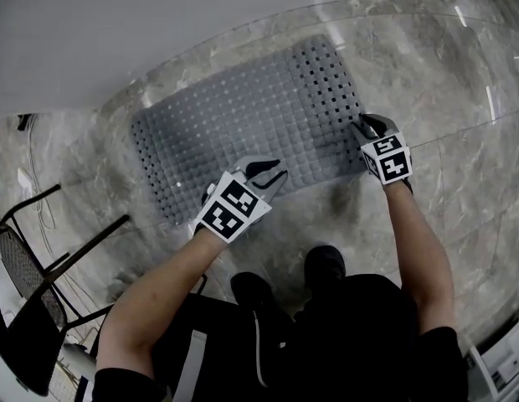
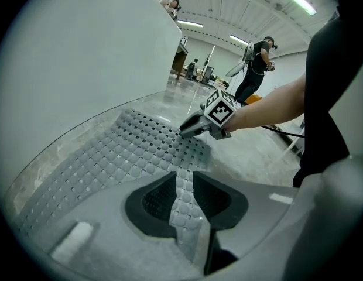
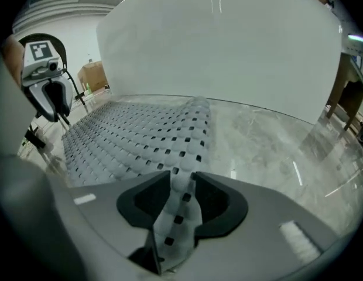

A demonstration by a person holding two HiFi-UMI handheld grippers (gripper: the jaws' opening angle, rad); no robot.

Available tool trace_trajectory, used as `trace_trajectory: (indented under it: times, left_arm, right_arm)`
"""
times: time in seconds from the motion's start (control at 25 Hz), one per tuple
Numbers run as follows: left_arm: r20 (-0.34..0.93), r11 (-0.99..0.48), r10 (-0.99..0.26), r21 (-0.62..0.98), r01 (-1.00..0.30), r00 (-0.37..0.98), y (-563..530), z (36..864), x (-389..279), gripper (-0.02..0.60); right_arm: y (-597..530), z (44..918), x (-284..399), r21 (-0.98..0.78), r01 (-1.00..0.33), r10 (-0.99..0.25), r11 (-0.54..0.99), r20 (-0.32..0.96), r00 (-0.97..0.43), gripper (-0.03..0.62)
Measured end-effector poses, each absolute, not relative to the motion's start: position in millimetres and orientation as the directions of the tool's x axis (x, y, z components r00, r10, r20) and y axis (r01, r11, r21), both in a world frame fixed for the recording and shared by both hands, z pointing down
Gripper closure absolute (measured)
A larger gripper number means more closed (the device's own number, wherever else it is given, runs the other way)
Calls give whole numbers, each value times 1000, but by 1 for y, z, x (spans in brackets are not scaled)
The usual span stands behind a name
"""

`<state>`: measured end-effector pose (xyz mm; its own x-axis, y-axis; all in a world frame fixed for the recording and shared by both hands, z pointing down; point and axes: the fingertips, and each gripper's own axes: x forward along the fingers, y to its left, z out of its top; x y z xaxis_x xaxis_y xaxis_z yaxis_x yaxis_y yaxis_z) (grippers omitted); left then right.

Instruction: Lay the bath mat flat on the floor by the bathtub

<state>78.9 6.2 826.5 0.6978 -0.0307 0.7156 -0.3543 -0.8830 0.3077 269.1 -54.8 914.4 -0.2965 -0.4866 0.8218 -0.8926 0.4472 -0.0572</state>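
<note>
The grey perforated rubber bath mat is kept flat beside the white bathtub by the clamped left gripper. The right gripper's jaws are opening around its edge.

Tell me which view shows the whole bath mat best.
The head view: the bath mat lies flat, whole, beside the bathtub. Each gripper view foreshortens it: the left gripper pinches its near edge; the right gripper has an edge between its opening jaws.
</note>
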Motion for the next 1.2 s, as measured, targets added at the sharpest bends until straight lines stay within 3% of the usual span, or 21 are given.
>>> trace_trajectory:
  times: [0.24,0.36,0.88,1.2]
  left_arm:
    - [725,-871,-45,309,-382,688,4,828,76,488]
    - [725,-857,-54,318,-404,686,1,826,74,488]
    - [739,-842,-99,294,-452,666,4,819,58,488]
    - [740,-800,-127,317,-509,660,-2,815,51,488]
  right_arm:
    - [-78,909,275,-58,-901,-524,429,797,-300,470]
    - [-88,899,270,-39,-902,-548,430,783,-295,553]
    - [-119,903,274,-10,-900,-564,437,776,-282,546]
    - [-142,910,262,-13,-880,-553,475,773,-310,588]
